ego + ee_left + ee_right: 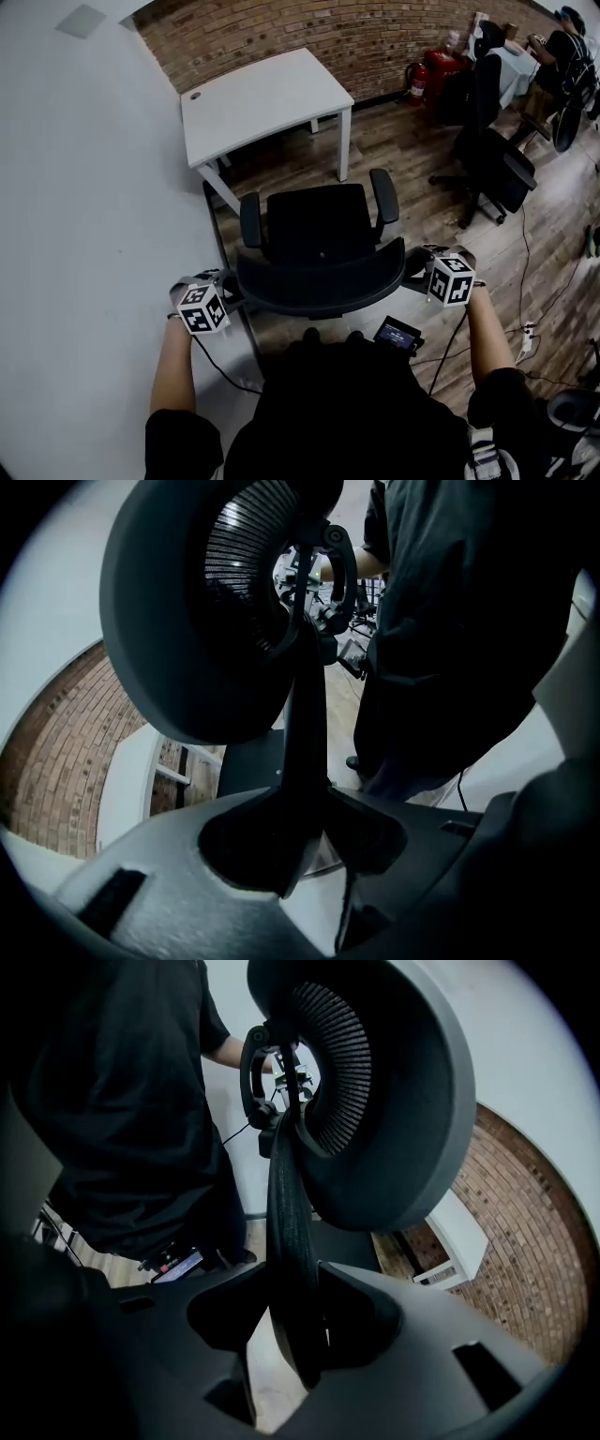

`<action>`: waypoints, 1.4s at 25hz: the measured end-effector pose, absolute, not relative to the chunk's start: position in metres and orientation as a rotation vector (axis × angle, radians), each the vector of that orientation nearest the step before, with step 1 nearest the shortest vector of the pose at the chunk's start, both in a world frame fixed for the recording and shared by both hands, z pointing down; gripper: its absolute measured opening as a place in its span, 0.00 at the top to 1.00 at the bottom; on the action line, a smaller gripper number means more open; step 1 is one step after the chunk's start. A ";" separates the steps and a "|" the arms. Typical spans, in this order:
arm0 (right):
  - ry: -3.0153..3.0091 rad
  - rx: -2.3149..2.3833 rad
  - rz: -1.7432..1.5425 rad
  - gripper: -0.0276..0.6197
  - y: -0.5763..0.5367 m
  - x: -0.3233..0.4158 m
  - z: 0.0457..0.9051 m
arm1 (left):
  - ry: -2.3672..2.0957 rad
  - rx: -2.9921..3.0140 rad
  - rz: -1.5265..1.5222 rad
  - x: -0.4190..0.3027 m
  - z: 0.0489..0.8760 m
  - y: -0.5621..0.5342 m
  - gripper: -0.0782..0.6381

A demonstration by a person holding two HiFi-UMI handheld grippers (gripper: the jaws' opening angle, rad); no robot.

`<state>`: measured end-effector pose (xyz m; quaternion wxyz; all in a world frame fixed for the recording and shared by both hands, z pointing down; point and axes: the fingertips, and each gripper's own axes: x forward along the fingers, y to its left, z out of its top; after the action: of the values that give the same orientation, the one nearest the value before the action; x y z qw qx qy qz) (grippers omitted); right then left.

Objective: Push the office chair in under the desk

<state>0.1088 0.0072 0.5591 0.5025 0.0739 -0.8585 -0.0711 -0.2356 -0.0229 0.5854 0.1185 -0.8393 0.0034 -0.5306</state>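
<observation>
The black office chair (pixel 319 220) stands on the wood floor just short of the white desk (pixel 262 98), its seat facing the desk's open side. I stand behind its curved mesh backrest (pixel 323 281). My left gripper (pixel 234 298) is at the backrest's left end and my right gripper (pixel 417 272) at its right end. In the left gripper view the backrest (pixel 187 621) rim runs down between the jaws of the left gripper (pixel 305 836), which are shut on it. In the right gripper view the right gripper (pixel 295 1307) likewise clamps the rim of the backrest (pixel 403 1101).
A white wall (pixel 75 187) runs close along the left of chair and desk. A brick wall (pixel 375 33) is behind the desk. A second black chair (pixel 487 141), a red extinguisher (pixel 417 82) and a seated person (pixel 562 47) are at the right. Cables (pixel 525 328) lie on the floor.
</observation>
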 end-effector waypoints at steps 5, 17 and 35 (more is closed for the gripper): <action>-2.080 0.134 -0.211 0.70 -0.001 0.122 0.561 | 0.096 -2.473 -1.545 -0.223 0.586 -0.010 0.69; -2.073 0.020 -0.257 0.70 -0.022 0.149 0.561 | 0.235 -2.494 -1.557 -0.194 0.584 0.005 0.69; -2.096 -0.035 -0.299 0.71 -0.033 0.154 0.561 | 0.273 -2.515 -1.600 -0.186 0.586 0.006 0.69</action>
<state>0.1540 -0.0334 0.5611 0.4899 -0.0145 -0.8629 -0.1230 -0.1858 0.0064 0.5860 0.0742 -0.8378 0.0909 -0.5332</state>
